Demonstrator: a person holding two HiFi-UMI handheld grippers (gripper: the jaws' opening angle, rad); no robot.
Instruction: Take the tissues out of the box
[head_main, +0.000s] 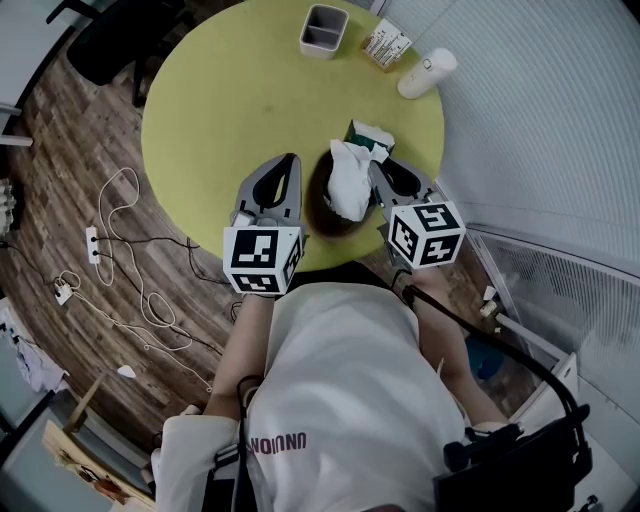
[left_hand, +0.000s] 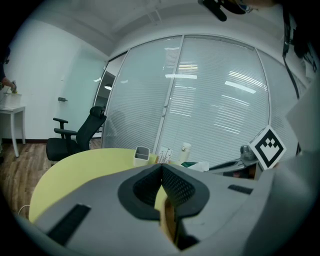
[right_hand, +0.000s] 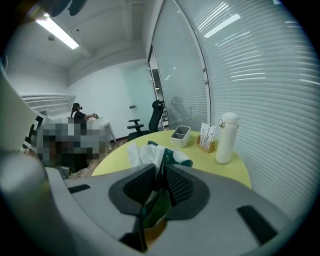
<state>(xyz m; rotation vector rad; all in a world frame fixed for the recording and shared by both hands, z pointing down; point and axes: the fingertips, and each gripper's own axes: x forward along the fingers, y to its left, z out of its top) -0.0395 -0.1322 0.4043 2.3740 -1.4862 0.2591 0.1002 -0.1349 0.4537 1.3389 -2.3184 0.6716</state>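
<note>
Round yellow-green table (head_main: 220, 100) stood on dark wood flooring strewn with white cables, with a wall of glass and closed blinds along its far and right sides. Near the table's front edge, close to the person in a white shirt, lay a green tissue pack (head_main: 368, 135) with a crumpled white tissue (head_main: 350, 185) spilling out of it toward the person. The right gripper (head_main: 385, 175) was narrowed onto the pack. Its own view showed the green wrapper pinched between the two dark ribbed pads, with the white tissue (right_hand: 142, 152) rising just beyond the jaws. The left gripper (head_main: 290, 160) hovered just beside the tissue on its other side, with its jaws pressed together at the tip and nothing between them. Only the bare table showed past them. Well apart at the far edge stood a grey container (head_main: 325, 30), a small card holder (head_main: 385, 45) and a white bottle (head_main: 427, 73). The extraction looked only partly done, since the tissue appeared to hang from the pack's opening. The hold was on thin wrapper, so a firm tug could tear the film or pull it out of the pads. The light pack would then probably lift or slide along with the tissue. The left jaws would have to open before they could pinch anything, and a poor bite on loose paper could rip the sheet. Both items also sat near the table's edge, so a slip could send them to the floor.
</note>
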